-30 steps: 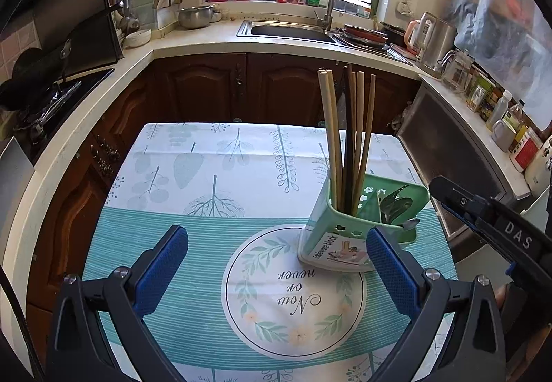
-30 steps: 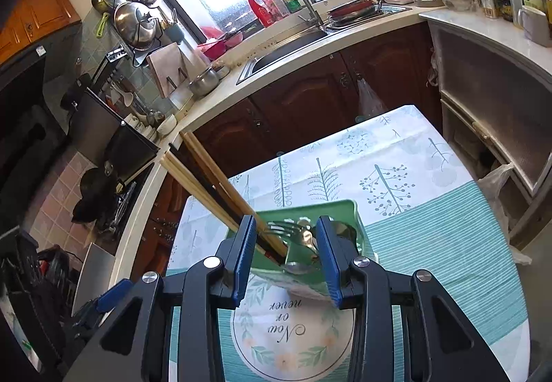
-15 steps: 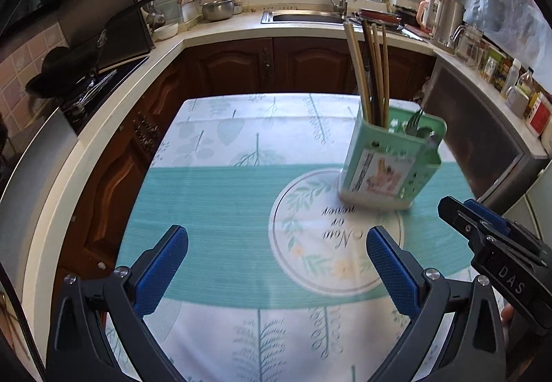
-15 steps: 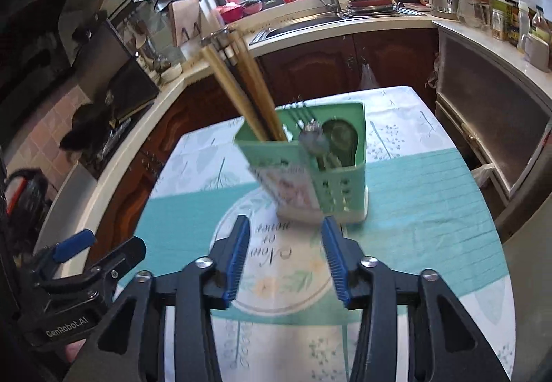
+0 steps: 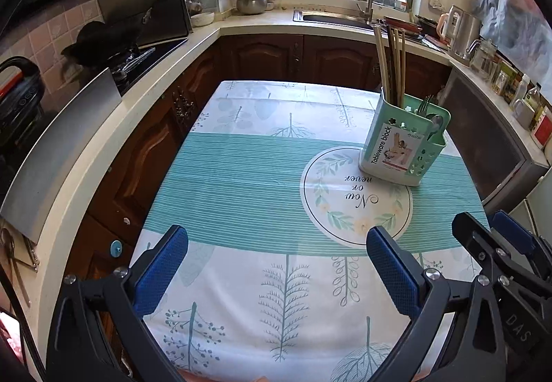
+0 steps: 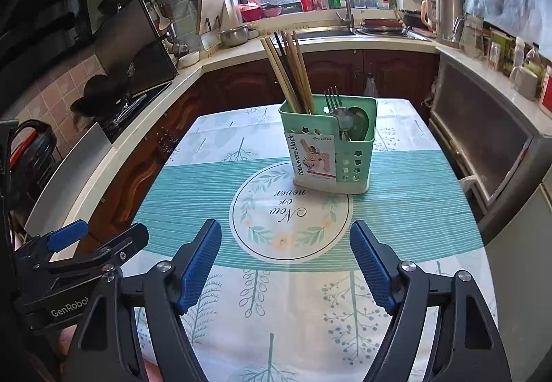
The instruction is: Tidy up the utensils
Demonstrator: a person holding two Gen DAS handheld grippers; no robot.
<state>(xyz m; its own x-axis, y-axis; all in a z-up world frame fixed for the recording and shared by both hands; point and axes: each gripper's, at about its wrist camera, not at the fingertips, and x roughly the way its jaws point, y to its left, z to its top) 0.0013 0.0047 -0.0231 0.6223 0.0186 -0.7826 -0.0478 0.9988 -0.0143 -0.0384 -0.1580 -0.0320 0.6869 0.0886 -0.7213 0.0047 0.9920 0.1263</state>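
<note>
A green utensil holder stands upright on the table's patterned cloth, at the far edge of the round print. Several chopsticks stand in its left compartment. A fork and spoons sit in its right compartment. My left gripper is open and empty over the near part of the table. My right gripper is open and empty, well short of the holder. Each gripper shows in the other's view, the right one and the left one.
Dark wood cabinets and a white counter wrap around the table on three sides. A stove with pans is on the left, a sink at the back, and a kettle and jars on the right.
Both grippers have pulled back from the holder toward the near edge of the table. My right gripper has opened wider.
</note>
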